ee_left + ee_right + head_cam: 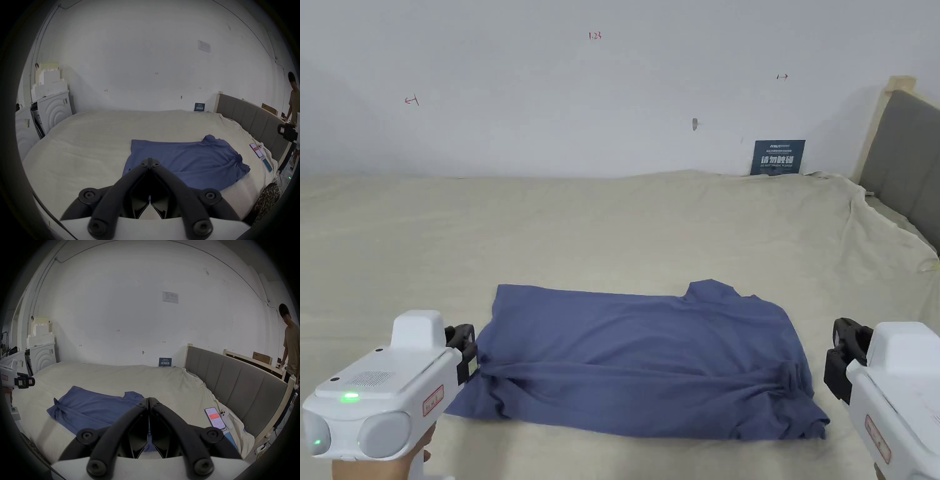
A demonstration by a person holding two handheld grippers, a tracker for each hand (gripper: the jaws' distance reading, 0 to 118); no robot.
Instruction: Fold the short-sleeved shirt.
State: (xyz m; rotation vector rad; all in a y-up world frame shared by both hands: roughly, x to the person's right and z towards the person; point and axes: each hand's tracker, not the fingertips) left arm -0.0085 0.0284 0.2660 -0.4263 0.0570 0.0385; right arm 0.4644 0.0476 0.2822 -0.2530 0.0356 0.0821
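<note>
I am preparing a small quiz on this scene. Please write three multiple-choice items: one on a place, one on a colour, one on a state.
1. Where does the blue short-sleeved cotton shirt lie?
A. on the beige bed sheet
B. on the floor
C. on the grey padded headboard

2. What colour is the shirt?
A. red
B. blue
C. white

3. How do the jaws of the left gripper and the right gripper stand?
A. both wide open
B. both shut on the shirt
C. both shut, empty

Answers: 1 A, the sheet surrounds the shirt; 2 B, all views show blue; 3 C, in each gripper view the jaws meet with nothing between them.
</note>
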